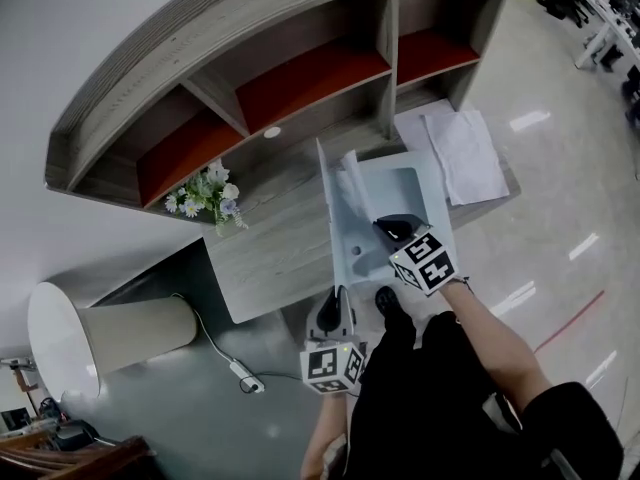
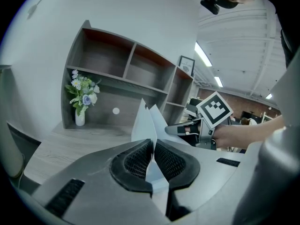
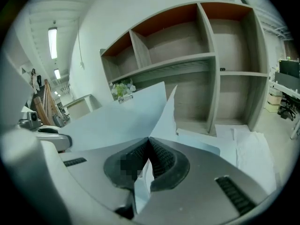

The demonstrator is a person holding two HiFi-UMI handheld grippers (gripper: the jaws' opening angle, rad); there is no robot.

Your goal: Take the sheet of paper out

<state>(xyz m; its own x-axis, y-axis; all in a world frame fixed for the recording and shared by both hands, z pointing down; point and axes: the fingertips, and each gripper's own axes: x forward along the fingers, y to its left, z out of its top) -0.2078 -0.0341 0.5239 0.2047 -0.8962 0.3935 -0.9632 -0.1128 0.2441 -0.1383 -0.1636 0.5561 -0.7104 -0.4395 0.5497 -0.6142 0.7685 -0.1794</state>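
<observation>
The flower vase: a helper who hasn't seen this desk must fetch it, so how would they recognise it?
Find the grey wooden shelf unit with red-backed compartments standing on the desk. Under its lowest shelf, at the left end, stands a small white vase of pale flowers, the only plant there.

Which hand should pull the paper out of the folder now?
Probably right: the right tool pinches the raised sheet over the open folder, while the left tool grips the folder's edge.
</observation>
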